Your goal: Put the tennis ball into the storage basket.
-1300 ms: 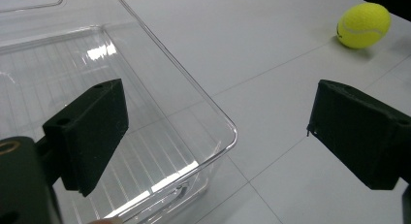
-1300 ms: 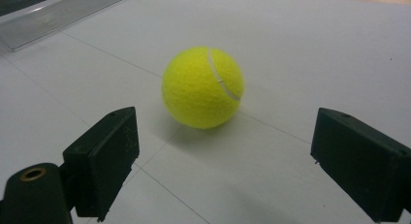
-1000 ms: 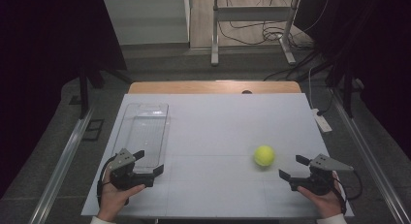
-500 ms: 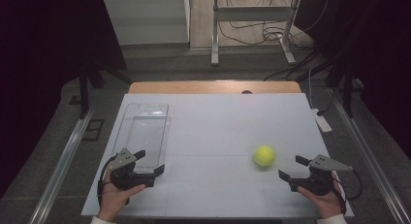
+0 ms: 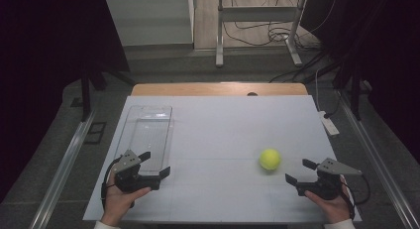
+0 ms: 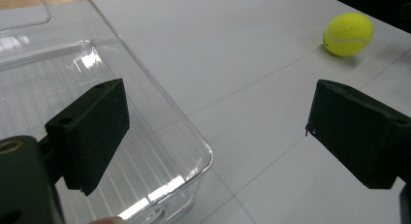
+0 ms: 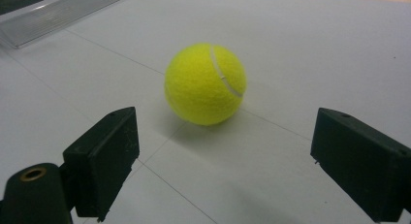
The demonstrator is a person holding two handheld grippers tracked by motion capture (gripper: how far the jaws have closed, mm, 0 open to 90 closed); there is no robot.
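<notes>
Right gripper [image 5: 298, 171]: jaws spread wide, nothing between the pads, held low over the white table [image 5: 223, 125] at the near right corner, about 5 o'clock on the sheet. Tennis ball [image 5: 270, 159] just ahead of those jaws, toward 10 o'clock from the gripper, near but apart, no contact. Same ball [image 7: 205, 83] in the right gripper view: centred between the two black pads and beyond their tips, resting on the table, white seam curving over its upper right. Left gripper [image 5: 155, 164]: jaws likewise wide open, empty, held at the near left, about 7 o'clock on the sheet. One pad [image 6: 92, 132] over the near end of the clear plastic tray [image 5: 148, 135], the other pad [image 6: 361, 129] over bare table beside it. Tray [image 6: 160, 112] empty, ribbed floor, rounded near corner, long axis running toward 12 o'clock along the left side of the table. Ball [image 6: 348, 34] far off at upper right in the left gripper view, well apart from tray and left gripper. Hand behind each gripper at the near table edge, cable trailing from each. Small white object [image 5: 329, 124] at the right table edge, about 3 o'clock.
</notes>
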